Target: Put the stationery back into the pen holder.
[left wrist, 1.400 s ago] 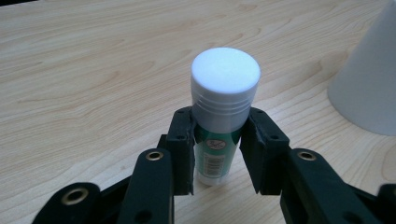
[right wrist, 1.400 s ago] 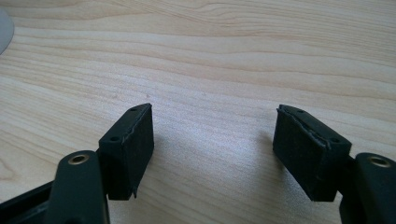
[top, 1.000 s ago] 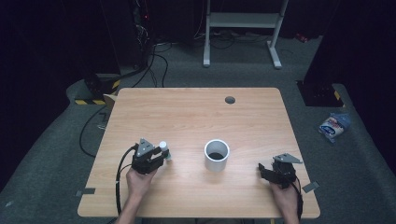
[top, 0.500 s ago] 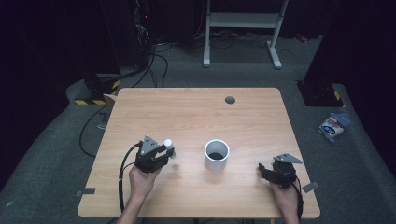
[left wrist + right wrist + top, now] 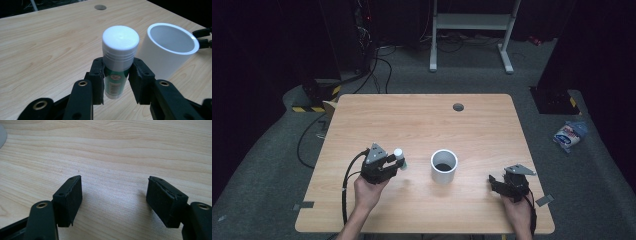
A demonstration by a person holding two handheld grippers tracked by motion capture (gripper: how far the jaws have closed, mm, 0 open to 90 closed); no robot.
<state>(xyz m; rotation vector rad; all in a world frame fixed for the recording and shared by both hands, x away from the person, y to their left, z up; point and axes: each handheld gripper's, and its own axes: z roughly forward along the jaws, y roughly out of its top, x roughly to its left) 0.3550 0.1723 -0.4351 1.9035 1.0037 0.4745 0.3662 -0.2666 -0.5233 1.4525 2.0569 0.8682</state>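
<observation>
A glue stick with a white cap and green label stands upright between the pads of my left gripper, which is shut on it and holds it above the table. In the high view the left gripper holds the glue stick left of a white cup. The white cup is open at the top and stands just right of the stick. My right gripper rests low near the table's front right; its jaws stand open over bare wood.
The wooden table has a round cable hole at the back. Tape marks lie near the front corners. A packet lies on the floor to the right, cables and a stand behind the table.
My left gripper has risen with the glue stick and shifted right toward the cup. The right gripper has stayed still.
</observation>
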